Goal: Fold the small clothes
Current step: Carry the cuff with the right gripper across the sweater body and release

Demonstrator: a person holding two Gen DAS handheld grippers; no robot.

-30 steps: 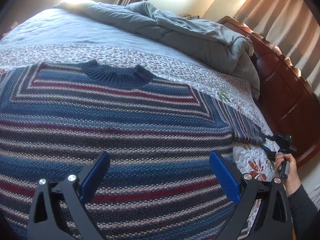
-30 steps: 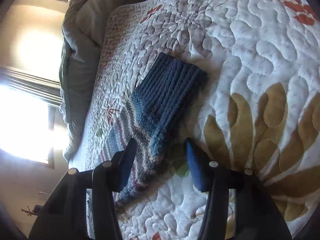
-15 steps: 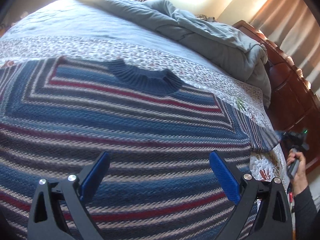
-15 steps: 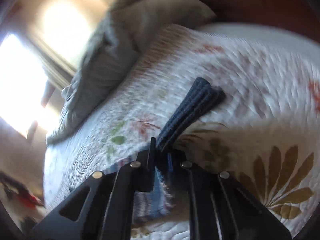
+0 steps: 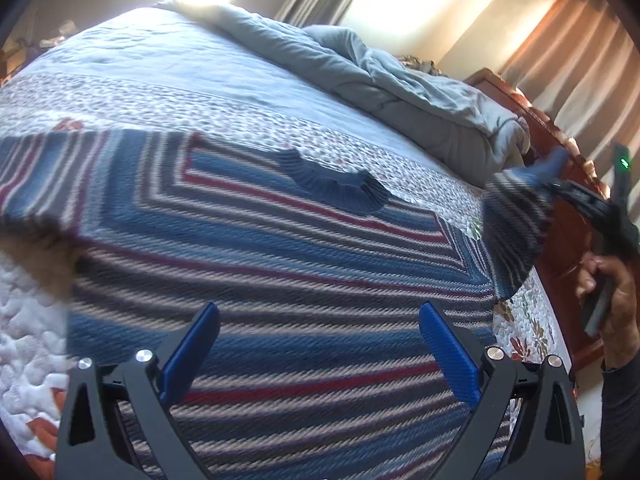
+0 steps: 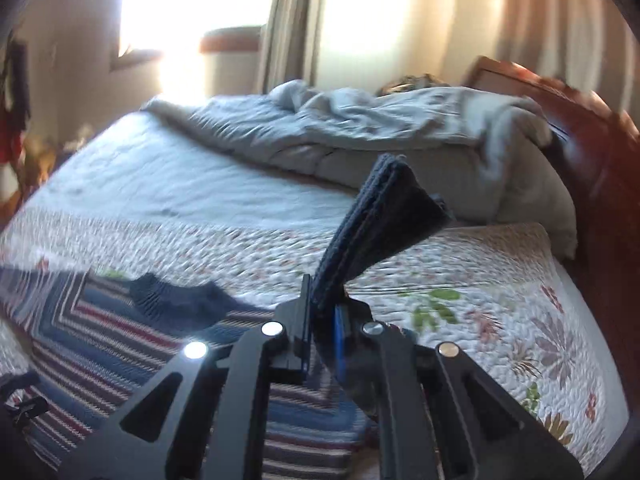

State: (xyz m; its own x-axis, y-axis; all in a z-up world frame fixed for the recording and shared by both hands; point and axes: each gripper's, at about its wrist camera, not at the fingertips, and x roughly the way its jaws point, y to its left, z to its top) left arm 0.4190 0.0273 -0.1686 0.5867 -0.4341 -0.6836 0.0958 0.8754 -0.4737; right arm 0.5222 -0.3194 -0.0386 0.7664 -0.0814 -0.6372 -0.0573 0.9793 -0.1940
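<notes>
Between and just ahead of the spread blue fingers of the left gripper (image 5: 318, 354) lies one striped sweater (image 5: 256, 264), flat on the quilt (image 5: 224, 114); nothing is between these fingers and they hang over the lower body of the sweater. The sweater fills the space under the fingers from side to side, and its dark collar (image 5: 334, 186) lies further ahead of them. To the right of the fingers, one sleeve (image 5: 514, 220) is lifted off the quilt, and its dark cuff (image 6: 384, 220) is pinched between the pressed-together fingers of the right gripper (image 6: 322, 322), which one hand (image 5: 612, 300) holds at the right edge of the bed. The cuff stands up and forward from these fingers, clear of the quilt. Ahead of the collar a wide band of bare quilt is free up to one crumpled grey comforter (image 5: 400, 92). On the far right, the wooden footboard (image 5: 568, 240) closes that side.
</notes>
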